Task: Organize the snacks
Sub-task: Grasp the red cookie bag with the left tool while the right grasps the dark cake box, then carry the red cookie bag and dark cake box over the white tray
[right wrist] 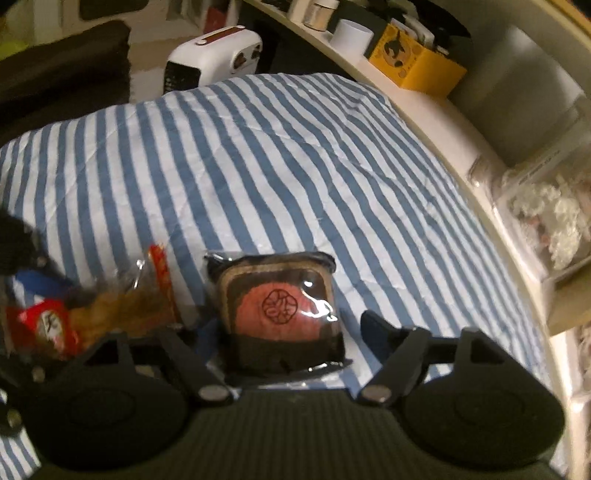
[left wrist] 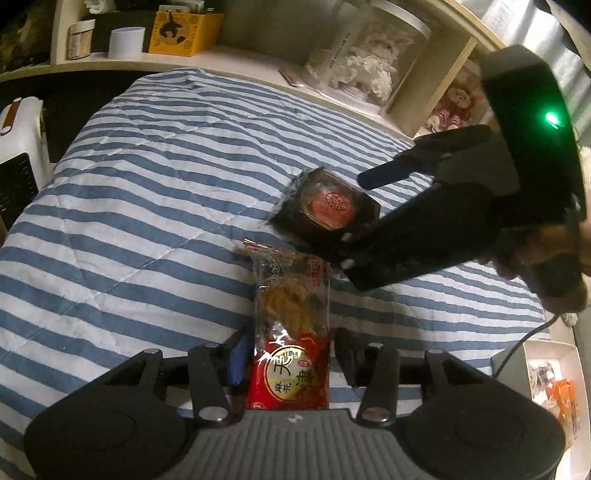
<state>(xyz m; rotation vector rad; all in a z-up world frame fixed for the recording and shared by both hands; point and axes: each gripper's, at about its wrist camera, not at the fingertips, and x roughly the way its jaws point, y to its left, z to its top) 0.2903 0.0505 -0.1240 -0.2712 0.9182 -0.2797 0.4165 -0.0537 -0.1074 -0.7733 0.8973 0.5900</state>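
A red and clear snack packet (left wrist: pixel 291 332) with a fried dough twist inside lies on the blue-and-white striped quilt (left wrist: pixel 147 184). My left gripper (left wrist: pixel 291 354) stands open around its near end, one finger on each side. Just beyond it lies a dark-wrapped round pastry (left wrist: pixel 325 206) with a red stamped top. My right gripper (left wrist: pixel 354 218) comes in from the right, open, with the pastry between its fingers. In the right wrist view the pastry (right wrist: pixel 280 306) sits between the open fingers of my right gripper (right wrist: pixel 284 332), and the red packet (right wrist: pixel 92 314) lies to its left.
A white tray (left wrist: pixel 554 354) holding wrapped items sits at the quilt's right edge. A cream shelf (left wrist: pixel 184 59) behind carries a yellow box (left wrist: pixel 184 33), a white cup (left wrist: pixel 125 42) and a clear jar (left wrist: pixel 373 62). A white heater (right wrist: pixel 214 62) stands past the far-left edge.
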